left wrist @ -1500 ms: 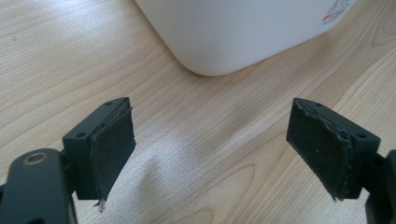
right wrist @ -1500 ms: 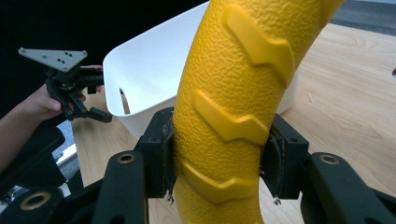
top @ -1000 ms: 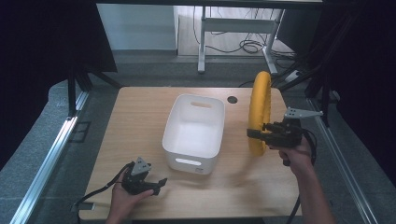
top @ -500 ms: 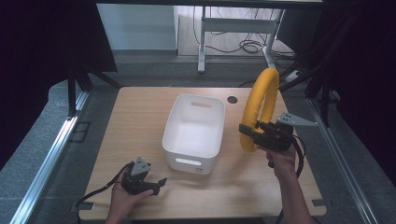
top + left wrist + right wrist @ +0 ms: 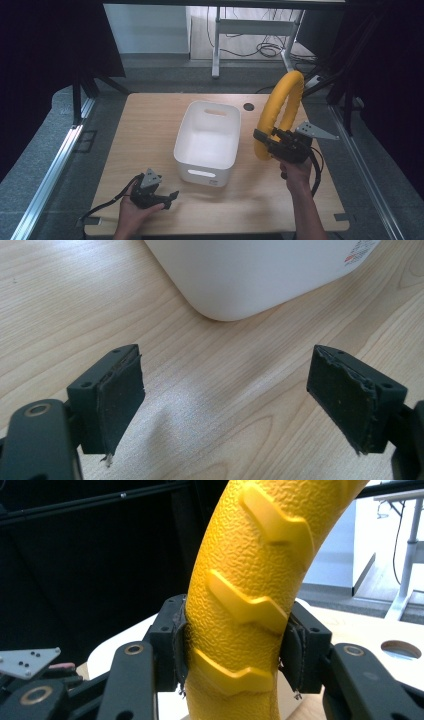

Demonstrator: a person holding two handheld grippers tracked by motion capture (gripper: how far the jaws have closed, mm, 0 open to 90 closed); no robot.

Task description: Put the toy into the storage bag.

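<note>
The yellow ring [image 5: 278,112] stood upright in the air to the right of the white bin [image 5: 208,141], its lower arc level with the bin's right wall and its top rising toward the far right corner of the table [image 5: 150,130]. In the right gripper view its pebbled surface carried raised zigzag treads, and the two black jaws pressed against it from either side, so the right gripper [image 5: 265,140] was clamped on the lower part of the ring [image 5: 250,595]. The person's right hand [image 5: 295,170] held that gripper above the table's right half, the grey three-cornered plate jutting out to the right of it. The ring seemed to hang clear of the bin's rim, though from above the gap was hard to judge. The bin sat near the middle of the table, open side up, a handle slot in its near wall and another in its far wall. At the near left, the left gripper [image 5: 165,197] rested low over the wood in the person's left hand [image 5: 132,215], its jaws spread wide with nothing between them; its own view looked along bare wood grain toward a rounded lower corner of the bin [image 5: 250,275]. A round hole [image 5: 248,106] showed in the tabletop beyond the bin.
</note>
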